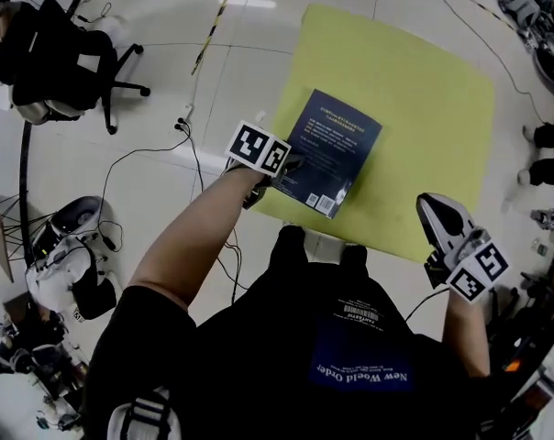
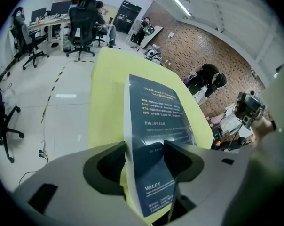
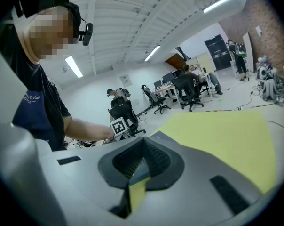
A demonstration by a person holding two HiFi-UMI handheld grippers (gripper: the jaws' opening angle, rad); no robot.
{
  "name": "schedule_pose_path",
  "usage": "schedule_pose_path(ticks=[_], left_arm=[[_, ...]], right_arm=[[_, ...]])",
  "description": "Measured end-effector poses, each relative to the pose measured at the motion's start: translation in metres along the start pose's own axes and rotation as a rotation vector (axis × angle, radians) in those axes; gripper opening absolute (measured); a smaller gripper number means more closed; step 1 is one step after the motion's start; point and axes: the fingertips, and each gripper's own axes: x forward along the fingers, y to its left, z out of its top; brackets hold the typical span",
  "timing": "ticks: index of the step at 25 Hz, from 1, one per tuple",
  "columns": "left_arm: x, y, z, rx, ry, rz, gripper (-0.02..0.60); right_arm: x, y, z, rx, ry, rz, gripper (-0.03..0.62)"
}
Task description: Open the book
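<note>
Book (image 1: 332, 149) lies closed on the yellow surface (image 1: 424, 90), barcode side up and set at a slant, its near end towards me. From the head view I see my left gripper (image 1: 291, 165) reaching in at that near left corner, while my right gripper (image 1: 430, 207) hangs well apart over the surface's near right edge, touching nothing.

Only the left gripper view shows the detail at the corner: the left gripper (image 2: 144, 157) has its jaws spread wide, and the book (image 2: 156, 121) runs up between them, white page edge by one jaw, dark cover by the other. The cover is flat and unlifted, and I see no clamp on it. This view also takes in office chairs (image 2: 81, 22) beyond the yellow surface (image 2: 104, 93).

The right gripper view gives what the head view cannot: the right gripper (image 3: 142, 147) is clenched, its ribbed pads meeting at the tips with nothing held. Past it lie the yellow surface (image 3: 226, 135) and, to the left, the marker cube (image 3: 118, 126) of the other gripper.
</note>
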Motion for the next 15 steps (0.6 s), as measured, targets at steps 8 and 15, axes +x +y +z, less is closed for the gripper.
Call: schedule_pose_path(ticks=[8, 15], left_arm=[[0.001, 0.002, -0.001, 0.022, 0.070, 0.002, 0.216], [-0.010, 0.005, 0.002, 0.053, 0.094, 0.028, 0.110]], right_arm=[[-0.014, -0.008, -0.010, 0.029, -0.001, -0.022, -0.012], [-0.032, -0.016, -0.014, 0.043, -0.013, -0.061, -0.012]])
